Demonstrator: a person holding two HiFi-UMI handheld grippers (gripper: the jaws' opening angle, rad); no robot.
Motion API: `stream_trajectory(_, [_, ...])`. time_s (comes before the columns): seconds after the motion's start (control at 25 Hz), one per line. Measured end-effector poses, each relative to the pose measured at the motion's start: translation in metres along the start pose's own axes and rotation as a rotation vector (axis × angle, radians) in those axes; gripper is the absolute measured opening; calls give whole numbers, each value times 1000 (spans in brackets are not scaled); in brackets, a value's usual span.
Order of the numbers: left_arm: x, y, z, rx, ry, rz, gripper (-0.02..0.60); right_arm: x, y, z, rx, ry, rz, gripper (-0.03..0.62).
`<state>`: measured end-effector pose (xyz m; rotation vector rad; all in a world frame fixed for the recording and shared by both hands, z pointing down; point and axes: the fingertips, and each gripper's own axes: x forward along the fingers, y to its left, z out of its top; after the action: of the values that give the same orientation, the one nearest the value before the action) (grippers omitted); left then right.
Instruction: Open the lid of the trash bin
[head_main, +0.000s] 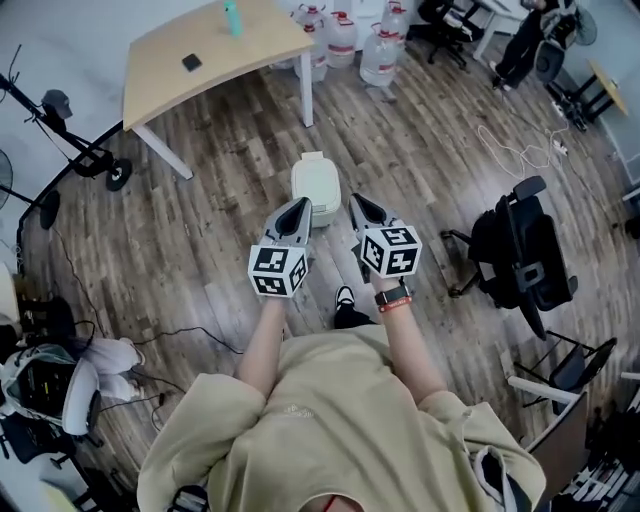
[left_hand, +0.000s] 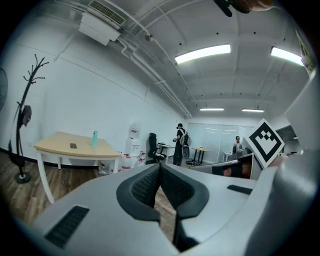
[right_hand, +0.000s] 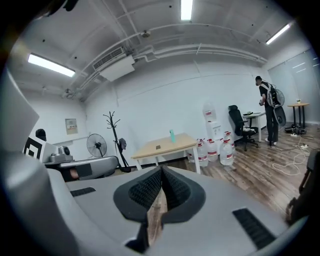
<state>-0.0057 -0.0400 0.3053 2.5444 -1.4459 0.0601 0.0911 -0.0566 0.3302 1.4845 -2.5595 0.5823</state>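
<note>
At the far left of the head view, a pale wooden desk (head_main: 215, 60) stood on white legs. A teal bottle (head_main: 232, 17) stood upright near its back edge, and a small dark flat object (head_main: 191, 62) lay well apart from the bottle.

Lower and nearer the middle, the left gripper (head_main: 299, 206) was held out over the plank floor (head_main: 200, 240). In its own view its jaws were pressed together, the ribbed pads meeting at the tips with nothing between them. That view looked level across the room toward the desk.

The trash bin (head_main: 318, 186) – white, with rounded corners – sat on the floor between the two gripper tips and just beyond them in the head view. Its lid (head_main: 314, 160) lay down flat on it, as far as that view showed. The left gripper's tip overlapped the bin's edge in the picture, and I could not tell whether the two touched.

The right gripper (head_main: 358, 204) was held beside the left one, with a watch (head_main: 393, 297) on the wrist behind it. Its jaws were likewise closed tip to tip and gripped nothing.

Farther right, a cluster of water jugs (head_main: 380, 55) stood on the floor near the desk's leg – upright, with red caps. A black office chair (head_main: 522, 255) stood well off to the right, and a person in dark clothes (head_main: 522, 40) was at the top right corner.
</note>
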Motion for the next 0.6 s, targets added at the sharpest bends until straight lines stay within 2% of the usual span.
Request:
stream_trajectory(0.2, [42, 14, -9, 12, 10, 87, 23, 42, -34, -5, 5, 62, 68, 15])
stream_trajectory(0.36, [77, 31, -31, 1, 33, 144, 23, 75, -64, -23, 13, 113, 119, 15])
stream_trajectory(0.48, [104, 50, -52, 1, 57, 145, 23, 107, -82, -47, 25, 162, 131, 15])
stream_trajectory(0.6, [126, 64, -70, -6, 85, 95, 23, 139, -90, -72, 38, 218, 141, 15])
